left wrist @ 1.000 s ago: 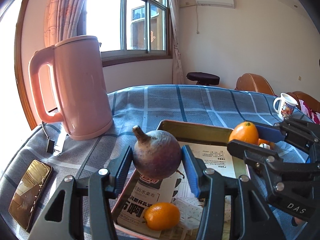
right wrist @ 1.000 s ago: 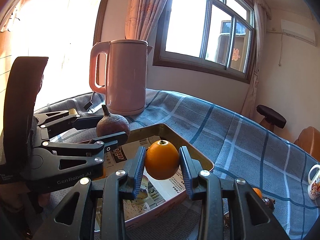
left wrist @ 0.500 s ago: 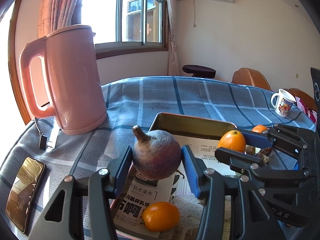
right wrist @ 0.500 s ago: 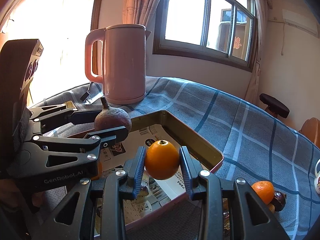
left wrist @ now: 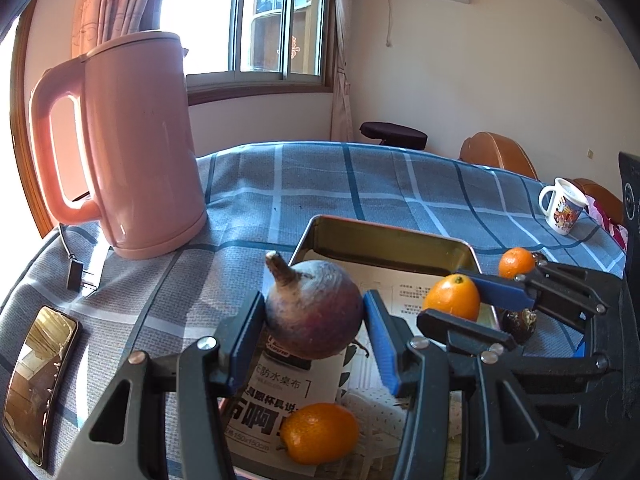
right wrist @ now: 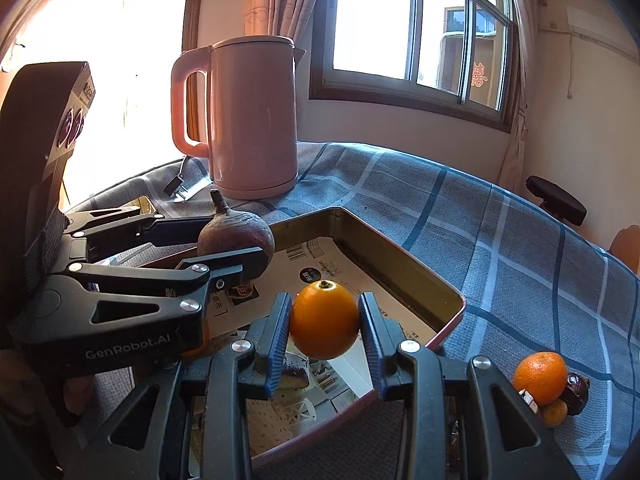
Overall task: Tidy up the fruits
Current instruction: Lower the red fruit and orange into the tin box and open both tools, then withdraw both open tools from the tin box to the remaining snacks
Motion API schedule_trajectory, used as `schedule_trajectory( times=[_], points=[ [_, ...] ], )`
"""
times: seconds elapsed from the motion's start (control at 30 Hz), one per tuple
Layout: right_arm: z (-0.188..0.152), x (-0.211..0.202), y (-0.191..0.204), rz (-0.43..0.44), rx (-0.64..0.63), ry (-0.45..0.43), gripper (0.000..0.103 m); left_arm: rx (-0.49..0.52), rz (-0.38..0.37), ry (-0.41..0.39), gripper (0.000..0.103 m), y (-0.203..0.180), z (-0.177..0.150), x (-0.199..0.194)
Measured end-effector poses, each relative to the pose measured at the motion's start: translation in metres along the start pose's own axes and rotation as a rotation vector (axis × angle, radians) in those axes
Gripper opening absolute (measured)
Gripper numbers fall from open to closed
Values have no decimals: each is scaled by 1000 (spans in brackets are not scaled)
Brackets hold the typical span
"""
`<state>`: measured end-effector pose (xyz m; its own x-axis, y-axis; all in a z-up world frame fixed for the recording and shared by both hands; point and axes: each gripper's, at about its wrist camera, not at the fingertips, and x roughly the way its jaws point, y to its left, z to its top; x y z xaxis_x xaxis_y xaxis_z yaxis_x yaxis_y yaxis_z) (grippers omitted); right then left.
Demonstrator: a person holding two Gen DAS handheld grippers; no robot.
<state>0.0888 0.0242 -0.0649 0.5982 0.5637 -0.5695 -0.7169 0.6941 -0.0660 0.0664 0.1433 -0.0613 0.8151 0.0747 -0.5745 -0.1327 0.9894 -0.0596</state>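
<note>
In the left wrist view, the right tongs [left wrist: 460,304] and their orange [left wrist: 452,297] have sunk from right of centre toward the tray [left wrist: 384,242]. A loose mandarin [left wrist: 516,262] has emerged at right.

There were two grippers, one pink kettle [left wrist: 132,152], one metal tray [right wrist: 404,276], one dark purple round fruit [left wrist: 316,312], one mug [left wrist: 562,210], one phone [left wrist: 40,376] and one dark stool [left wrist: 394,136]. Oranges numbered four: one gripped [right wrist: 324,320], one in the tray [left wrist: 320,432], two on the cloth [right wrist: 540,378]
</note>
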Motion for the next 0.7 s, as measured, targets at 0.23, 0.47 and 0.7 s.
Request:
schedule_trajectory(
  times=[0.23, 0.47, 0.7],
  points=[
    [-3, 7, -2, 47, 14, 58, 53, 19, 35, -17, 62, -2, -1, -3],
    [-18, -29, -8, -30, -23, -12, 62, 18, 75, -108, 77, -6, -4, -23],
    [-45, -76, -86, -214, 118, -31, 68, 29, 10, -131, 78, -40, -8, -29]
  ],
)
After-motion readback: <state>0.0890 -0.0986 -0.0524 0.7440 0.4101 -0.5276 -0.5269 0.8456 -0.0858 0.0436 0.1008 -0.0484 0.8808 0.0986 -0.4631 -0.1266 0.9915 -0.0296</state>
